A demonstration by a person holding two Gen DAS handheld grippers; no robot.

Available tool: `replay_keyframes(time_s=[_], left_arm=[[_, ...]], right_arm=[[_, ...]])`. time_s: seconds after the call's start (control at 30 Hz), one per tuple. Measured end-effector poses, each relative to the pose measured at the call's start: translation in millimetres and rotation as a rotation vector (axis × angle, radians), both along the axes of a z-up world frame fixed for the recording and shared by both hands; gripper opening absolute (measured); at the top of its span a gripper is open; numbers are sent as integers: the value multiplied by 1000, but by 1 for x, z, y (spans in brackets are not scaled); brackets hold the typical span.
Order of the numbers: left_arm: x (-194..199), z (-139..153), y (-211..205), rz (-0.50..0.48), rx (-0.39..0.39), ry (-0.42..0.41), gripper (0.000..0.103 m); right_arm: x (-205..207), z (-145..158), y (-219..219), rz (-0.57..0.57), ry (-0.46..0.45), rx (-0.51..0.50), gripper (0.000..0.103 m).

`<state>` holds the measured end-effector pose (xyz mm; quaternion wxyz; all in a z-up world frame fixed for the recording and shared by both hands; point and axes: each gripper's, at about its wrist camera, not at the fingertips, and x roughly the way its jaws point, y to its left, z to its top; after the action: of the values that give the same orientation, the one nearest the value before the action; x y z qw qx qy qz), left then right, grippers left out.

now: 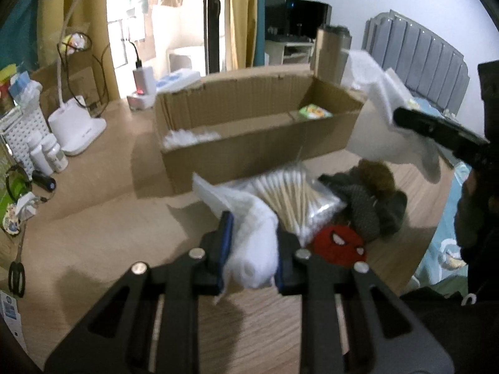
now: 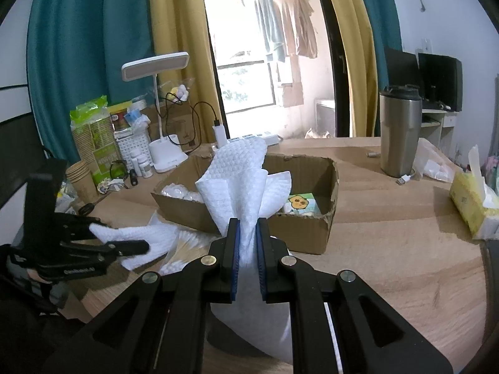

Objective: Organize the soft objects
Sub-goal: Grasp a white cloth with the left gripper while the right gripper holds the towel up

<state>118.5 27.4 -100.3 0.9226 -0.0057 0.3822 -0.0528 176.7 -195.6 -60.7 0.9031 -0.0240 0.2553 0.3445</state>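
My left hand-held gripper (image 1: 253, 239): pinching one white cloth (image 1: 254, 243).
My right hand-held gripper (image 2: 248, 239): pinching another white cloth (image 2: 241, 184); cardboard box (image 2: 299, 233) just ahead.

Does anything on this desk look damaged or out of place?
The cardboard box looks rough: its rim is torn and ragged, and its front right corner is crushed. Otherwise, only the white cloth is off the table, each end pinched in a gripper, the left gripper and the right gripper. Nothing looks spilled.
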Motion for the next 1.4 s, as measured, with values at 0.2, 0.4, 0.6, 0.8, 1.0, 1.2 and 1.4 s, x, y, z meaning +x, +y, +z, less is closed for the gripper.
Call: replay_keyframes(time_s=[0.2, 0.4, 0.6, 0.8, 1.0, 1.2, 1.4], left_arm=[[0, 3, 6, 2, -9, -6, 14], [-6, 12, 16, 24, -28, -43, 10], [-15, 34, 19, 23, -57, -117, 10], [-19, 54, 25, 43, -87, -208, 10], [-13, 67, 26, 40, -110, -271, 10], [-4, 71, 24, 26, -125, -316, 10], [5, 71, 19, 10, -137, -342, 10]], right_arm=[[1, 4, 3, 5, -11, -1, 11], [0, 6, 5, 10, -16, -4, 11], [-1, 10, 5, 7, -28, 0, 11], [-1, 15, 5, 0, -42, -1, 11], [2, 23, 2, -8, -71, 4, 11], [8, 32, 1, -20, -99, 6, 11], [9, 42, 6, -16, -137, 3, 11]])
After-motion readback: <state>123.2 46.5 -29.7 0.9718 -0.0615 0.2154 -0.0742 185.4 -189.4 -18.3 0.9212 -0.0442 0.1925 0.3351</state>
